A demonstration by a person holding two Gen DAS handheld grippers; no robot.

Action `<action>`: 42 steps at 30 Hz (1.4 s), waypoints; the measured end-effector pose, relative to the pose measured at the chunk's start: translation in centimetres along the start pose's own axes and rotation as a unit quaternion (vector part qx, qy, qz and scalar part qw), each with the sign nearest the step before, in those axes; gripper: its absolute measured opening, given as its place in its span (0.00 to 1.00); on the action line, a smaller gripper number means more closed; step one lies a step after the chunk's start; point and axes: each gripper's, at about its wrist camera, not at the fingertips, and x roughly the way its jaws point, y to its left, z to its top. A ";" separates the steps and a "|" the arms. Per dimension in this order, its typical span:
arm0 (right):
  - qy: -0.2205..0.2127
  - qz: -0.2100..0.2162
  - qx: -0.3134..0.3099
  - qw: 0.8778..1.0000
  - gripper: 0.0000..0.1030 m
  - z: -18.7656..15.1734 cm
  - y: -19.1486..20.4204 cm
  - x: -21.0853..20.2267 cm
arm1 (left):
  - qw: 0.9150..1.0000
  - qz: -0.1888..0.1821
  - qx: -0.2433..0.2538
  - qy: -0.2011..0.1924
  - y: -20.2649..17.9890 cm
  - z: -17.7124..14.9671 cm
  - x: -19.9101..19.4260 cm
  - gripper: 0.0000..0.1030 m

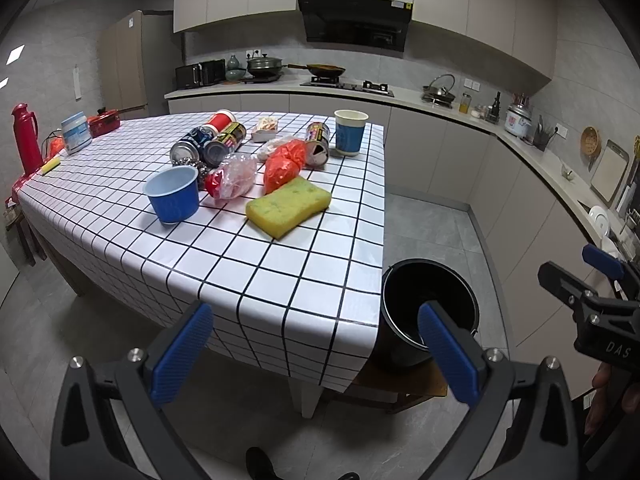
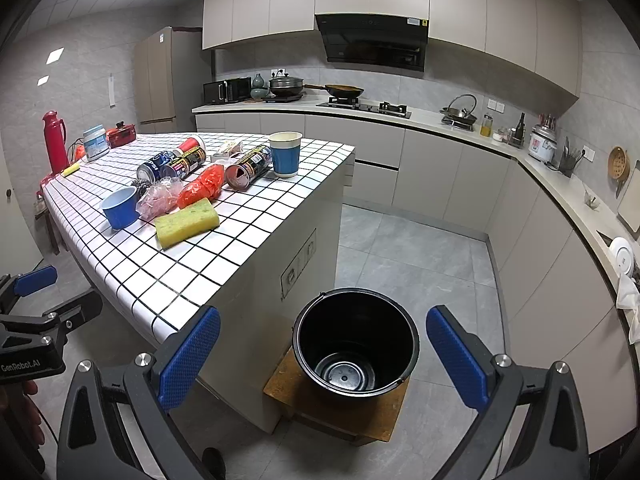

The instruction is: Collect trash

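On the checked table (image 1: pixel 280 280) (image 2: pixel 168 276) lies trash: a yellow sponge (image 1: pixel 288 206) (image 2: pixel 187 222), a blue bowl (image 1: pixel 173 194) (image 2: pixel 120 207), an orange bag (image 1: pixel 285 164) (image 2: pixel 202 186), a clear plastic wrapper (image 1: pixel 234 176) (image 2: pixel 160 198), several cans (image 1: pixel 208 144) (image 2: pixel 172 164) and a tall blue cup (image 1: pixel 350 132) (image 2: pixel 285 154). A black bucket (image 1: pixel 424 312) (image 2: pixel 356 344) stands empty on a low wooden stool beside the table. My left gripper (image 1: pixel 316 352) is open and empty before the table's near edge. My right gripper (image 2: pixel 322 356) is open and empty above the bucket.
A red thermos (image 1: pixel 25 140) (image 2: pixel 55 142), a white jar (image 1: pixel 76 132) and a red pot (image 1: pixel 105 122) stand at the table's far left. Kitchen counters (image 1: pixel 520 148) (image 2: pixel 560 184) with cookware run along the back and right. Grey tiled floor (image 2: pixel 420 256) lies between.
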 end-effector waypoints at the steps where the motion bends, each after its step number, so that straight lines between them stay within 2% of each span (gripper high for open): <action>1: 0.000 0.001 0.000 1.000 1.00 0.0 0.0 0.0 | 1.000 0.000 0.000 0.000 0.0 0.0 0.0 1.00; 13: 0.006 0.003 0.003 1.000 1.00 0.2 -0.1 0.3 | 1.000 0.010 -0.005 0.001 0.6 0.3 0.3 1.00; 20: 0.026 0.030 0.017 0.999 1.00 0.6 -0.6 2.6 | 0.999 0.039 -0.032 -0.002 3.3 1.0 1.1 1.00; 25: 0.042 0.045 0.015 0.998 1.00 1.1 0.5 4.6 | 0.997 0.066 -0.047 0.002 6.3 1.5 2.0 1.00; 31: 0.046 0.069 0.027 0.996 1.00 3.4 2.6 7.5 | 0.994 0.083 -0.066 0.001 9.9 2.1 3.6 1.00; 38: 0.040 0.082 0.033 0.995 1.00 6.6 5.5 10.4 | 0.994 0.085 -0.073 -0.004 13.0 3.7 6.6 1.00; 42: 0.042 0.090 0.045 0.994 0.94 8.5 7.2 12.5 | 0.993 0.088 -0.081 -0.015 14.8 5.3 8.3 0.99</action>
